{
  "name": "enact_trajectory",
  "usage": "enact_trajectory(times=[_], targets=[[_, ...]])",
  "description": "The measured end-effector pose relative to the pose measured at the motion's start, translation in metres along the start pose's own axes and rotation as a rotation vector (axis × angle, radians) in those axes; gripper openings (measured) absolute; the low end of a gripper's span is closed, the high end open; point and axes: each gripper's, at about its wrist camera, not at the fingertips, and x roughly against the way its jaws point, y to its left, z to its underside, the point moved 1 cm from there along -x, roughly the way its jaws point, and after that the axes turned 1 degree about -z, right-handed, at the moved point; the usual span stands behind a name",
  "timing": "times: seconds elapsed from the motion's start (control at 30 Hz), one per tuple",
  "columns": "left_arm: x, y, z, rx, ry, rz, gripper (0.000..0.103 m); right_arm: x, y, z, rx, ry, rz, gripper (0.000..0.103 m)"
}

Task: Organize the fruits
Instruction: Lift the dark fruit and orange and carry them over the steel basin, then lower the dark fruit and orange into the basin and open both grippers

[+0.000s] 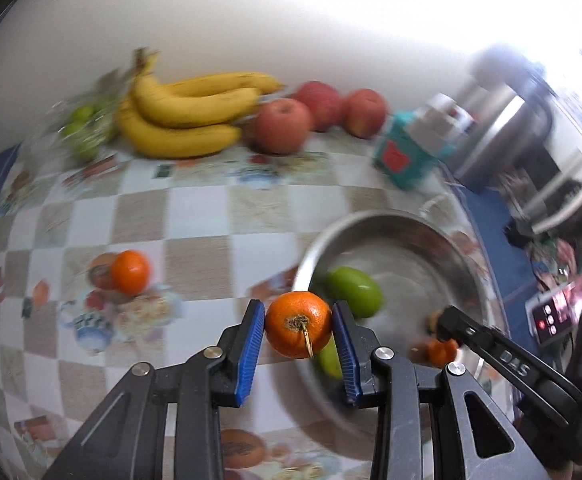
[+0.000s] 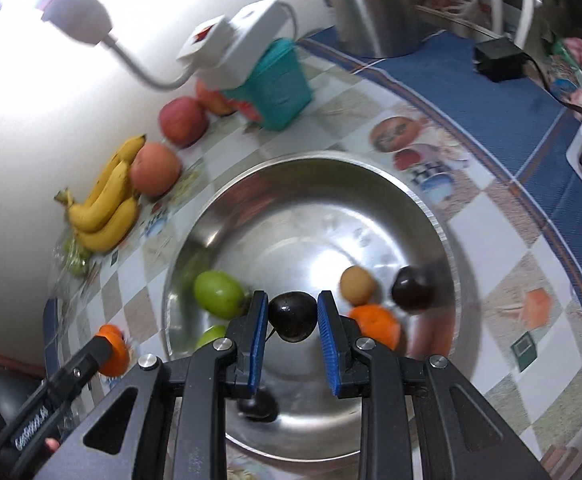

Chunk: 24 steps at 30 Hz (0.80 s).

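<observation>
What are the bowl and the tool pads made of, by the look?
Bowl: looks like stainless steel with a brushed, shiny finish; its silver wall mirrors the lamp and the fruit inside. Pads on the right tool: blue with fine ribs, matte, probably rubber or soft plastic, though the pictures cannot settle which. They sit on black arms that look like hard plastic or painted metal.

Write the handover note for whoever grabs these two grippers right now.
Left gripper: shut on a small orange, beside the bowl's rim.
Right gripper: shut on a dark plum, over the steel bowl.
Already in the bowl: green fruit, brown fruit, another plum, an orange piece.
Left: drop both; fetch the orange on the cloth. Bananas and apples sit by the wall.
</observation>
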Motion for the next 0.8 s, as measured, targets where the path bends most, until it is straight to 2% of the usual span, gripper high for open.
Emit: enact_trajectory(times=[0.2, 0.5, 0.8], targets=[[-0.018, -0.03, 0.004, -0.08, -0.01, 0.01, 0.038, 0.001, -0.008, -0.005, -0.003, -0.031, -0.017, 0.026], [-0.034, -0.022, 0.005, -0.067, -0.045, -0.008, 0.038, -0.017, -0.001, -0.004, 0.043, -0.027, -0.035, 0.026], [-0.045, -0.027, 0.007, -0.088, -0.034, -0.017, 0.038, -0.032, 0.001, 0.0, 0.067, 0.013, -0.016, 0.027]])
